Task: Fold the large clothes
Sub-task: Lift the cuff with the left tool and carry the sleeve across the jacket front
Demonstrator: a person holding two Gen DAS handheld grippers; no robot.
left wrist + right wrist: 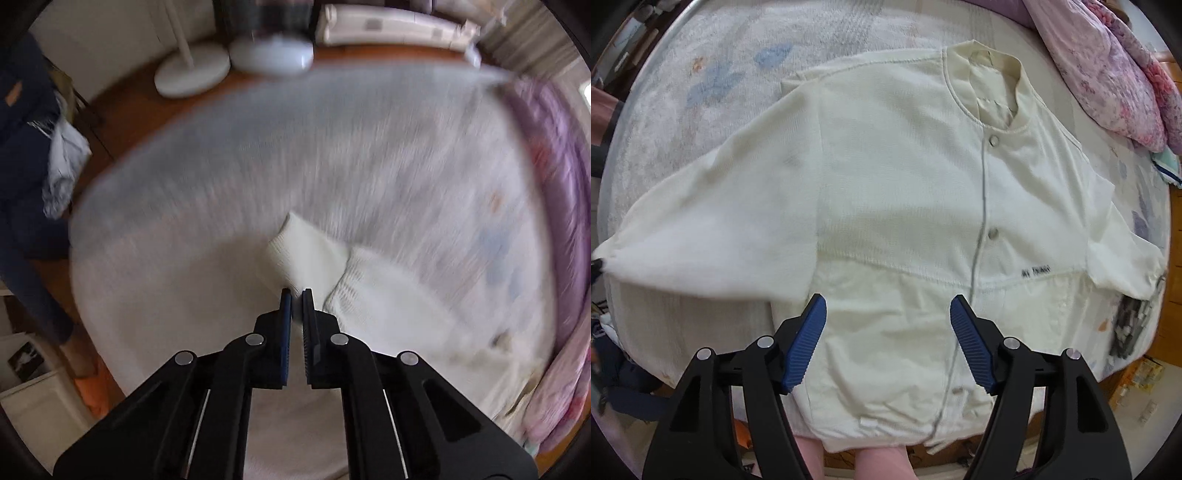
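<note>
A cream jacket (pixel 905 192) lies front-up and spread flat on a pale bedspread (pixel 683 92). In the right wrist view it fills the middle of the frame, collar toward the top right, hem toward the bottom edge. Its snap placket runs down right of centre, with small dark lettering low on the right. One sleeve reaches out to the left edge of the frame, the other to the right edge.

The right gripper (pixel 888 314) hangs over the lower front of the jacket, near the hem. Its blue pads (pixel 807 347) stand spread wide apart with nothing clamped between them; the cloth lies below.

In the left wrist view the left gripper (pixel 296 295) sits in the lower middle of the frame. Its fingers are pressed nearly together, and the cuff end of a sleeve (pixel 306 251) meets their tips. They seem to pinch the cuff's edge, though motion blur makes the contact hard to judge. In the right wrist view a dark tip at the far left edge touches the end of the left-reaching sleeve.

A pink and purple quilt (pixel 1115 74) is bunched at the top right of the bed. Beyond the bed, at the top of the left wrist view, a white fan base (pixel 192 72) stands on the wooden floor (pixel 125 107). A person's dark trouser leg (pixel 26 177) shows along the left edge.
</note>
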